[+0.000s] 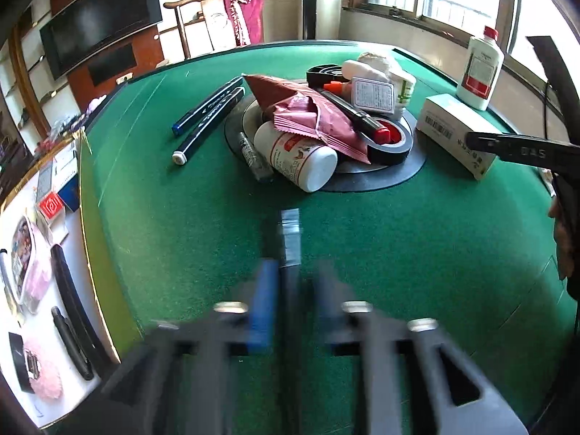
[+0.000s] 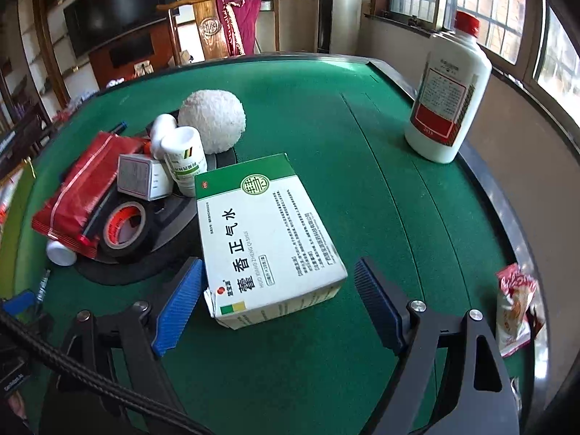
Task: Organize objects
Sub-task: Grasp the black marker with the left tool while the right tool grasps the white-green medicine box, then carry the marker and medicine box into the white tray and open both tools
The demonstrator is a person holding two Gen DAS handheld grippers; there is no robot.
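My left gripper (image 1: 294, 282) is shut on a dark marker (image 1: 290, 235) whose silver-banded end sticks forward over the green felt table (image 1: 398, 253). Two similar markers (image 1: 208, 116) lie side by side left of the central pile. My right gripper (image 2: 279, 290) stands open around the near end of a green-and-white medicine box (image 2: 268, 232). Its left pad (image 2: 181, 301) is close to the box's corner; the right pad (image 2: 377, 304) is apart from it. The same box (image 1: 456, 134) shows at the right in the left wrist view.
The central pile holds a red snack packet (image 1: 308, 116), a lying white bottle (image 1: 297, 156), black tape (image 2: 123, 228), a small box (image 2: 139, 177), a green-label bottle (image 2: 185, 159) and a fluffy white ball (image 2: 214, 119). A tall white bottle (image 2: 446, 101) stands far right. A snack bag (image 2: 514, 311) lies at the right rim.
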